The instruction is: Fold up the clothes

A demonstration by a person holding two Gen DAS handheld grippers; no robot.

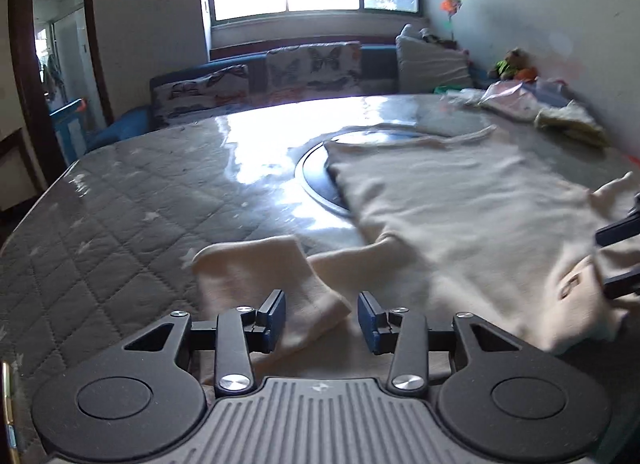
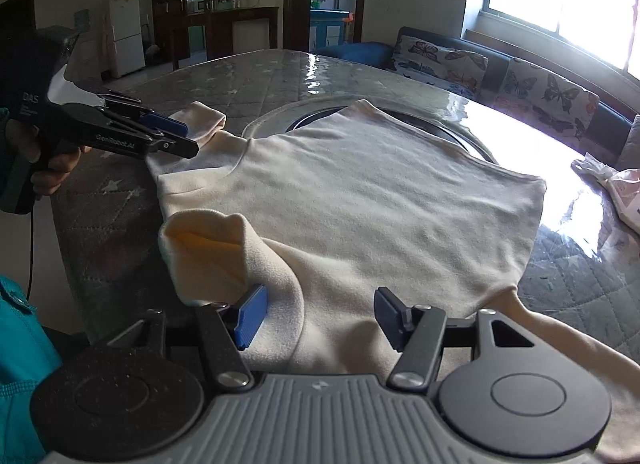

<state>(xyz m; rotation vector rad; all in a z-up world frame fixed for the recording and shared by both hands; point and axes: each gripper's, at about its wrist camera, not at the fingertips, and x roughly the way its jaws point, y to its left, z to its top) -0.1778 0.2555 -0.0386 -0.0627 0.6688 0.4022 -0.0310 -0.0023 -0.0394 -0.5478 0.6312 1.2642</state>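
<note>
Cream shirt (image 2: 360,199) lies flat on quilted counter (image 1: 100,223), partly over round dark inset (image 1: 316,175).
L tool (image 1: 321,320): jaws apart, nothing clamped; short sleeve (image 1: 272,288) lies w/ its edge between pads, not pressed.
R tool (image 2: 320,314): jaws apart over shirt fabric near rolled sleeve (image 2: 224,248), no grip seen.
Other clothes (image 1: 540,107) at far counter edge.

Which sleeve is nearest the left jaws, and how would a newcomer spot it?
Start at the big round table under its quilted grey cover. A cream top lies spread across it, over the dark turntable. The sleeve is the one lying flat off the top's left side, ending in a squared cuff, unlike the other, bunched one.
</note>
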